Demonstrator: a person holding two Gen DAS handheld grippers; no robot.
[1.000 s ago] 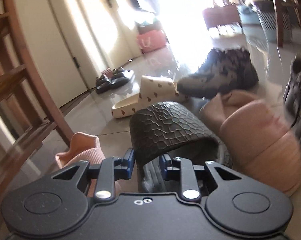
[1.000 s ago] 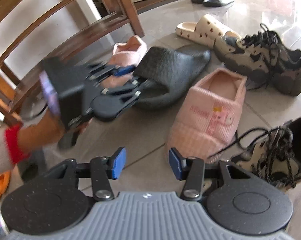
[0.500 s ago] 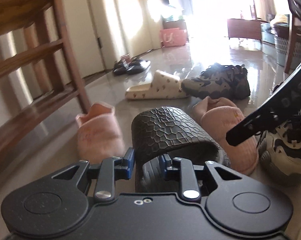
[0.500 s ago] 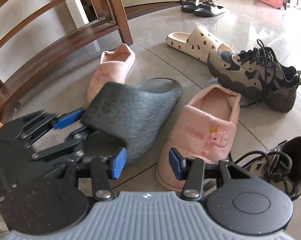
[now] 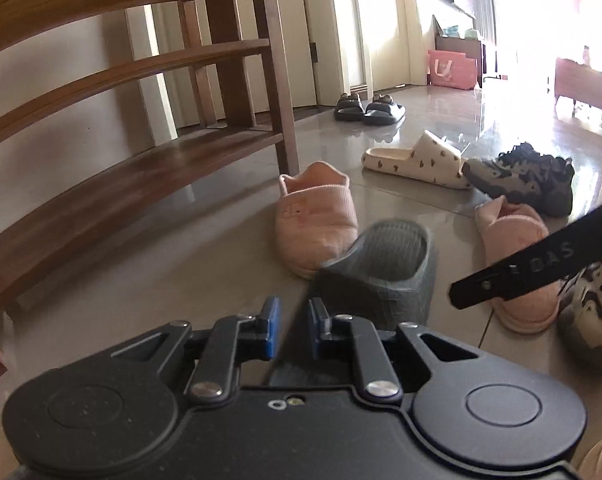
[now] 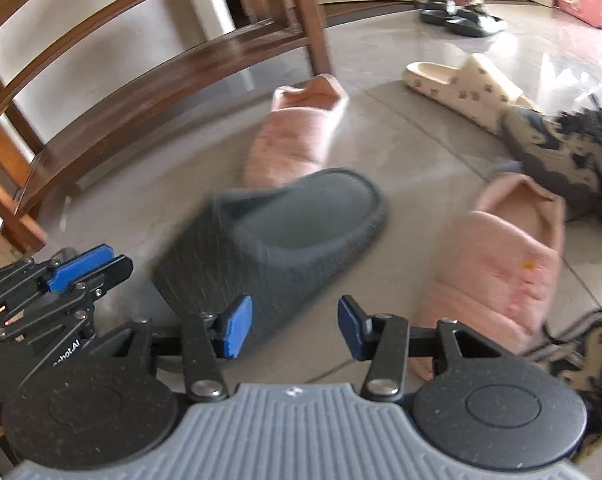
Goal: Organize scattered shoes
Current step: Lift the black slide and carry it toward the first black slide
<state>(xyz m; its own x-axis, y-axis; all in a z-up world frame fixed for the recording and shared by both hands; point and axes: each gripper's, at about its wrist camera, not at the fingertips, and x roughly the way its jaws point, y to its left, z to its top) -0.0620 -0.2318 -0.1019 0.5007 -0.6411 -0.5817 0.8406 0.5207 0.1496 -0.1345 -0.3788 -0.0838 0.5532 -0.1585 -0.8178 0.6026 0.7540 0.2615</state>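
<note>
The dark grey slipper (image 6: 285, 236) lies on the tiled floor (image 5: 205, 264) before the wooden shoe rack (image 5: 113, 184), just beside a pink slipper (image 5: 317, 220) near the rack's corner post. The left gripper (image 5: 292, 330) is beside the grey slipper, its jaws closing with nothing between them. The right gripper (image 6: 295, 330) hangs over the grey slipper's toe end, jaws spread and empty, with a second pink slipper (image 6: 497, 268) farther from the rack.
</note>
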